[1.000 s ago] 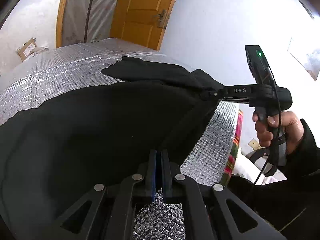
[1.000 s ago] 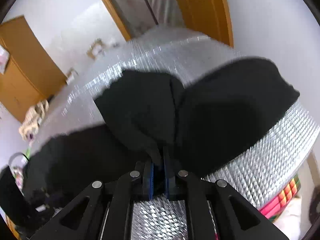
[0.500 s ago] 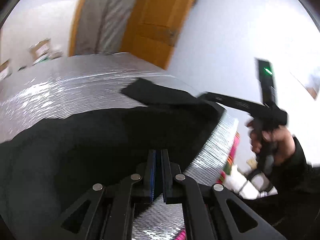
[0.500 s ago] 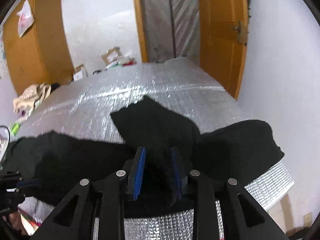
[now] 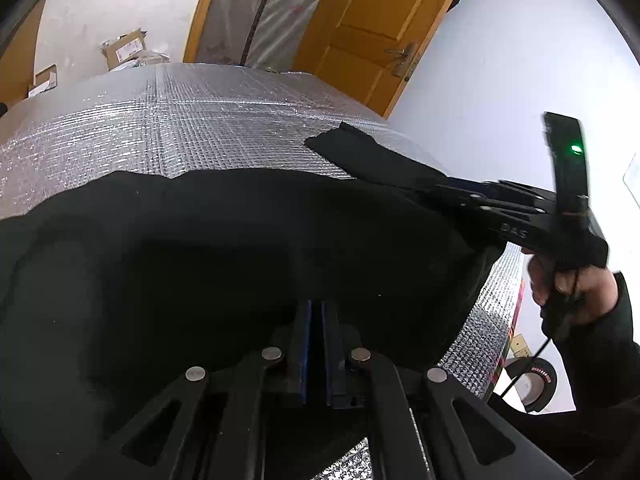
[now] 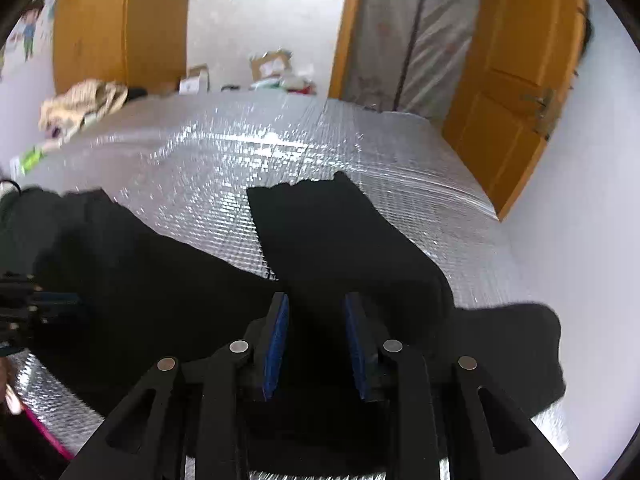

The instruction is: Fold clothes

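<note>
Black garment (image 6: 344, 240) lies between the right gripper's (image 6: 316, 344) opening fingers (image 6: 276, 336).

Silver quilted bed cover (image 5: 192, 128); black garment (image 5: 240, 248) spread directly on it

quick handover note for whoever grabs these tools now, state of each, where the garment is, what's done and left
Left tool: shut, pinching the near edge of the black garment.
Right tool: jaws opening, pads clear of the cloth beneath them.
Garment: spread over the silver cover; one sleeve laid out, pointing away.
Done: garment spread and sleeve laid out.
Left: fold it; no tidy fold shows yet.
</note>
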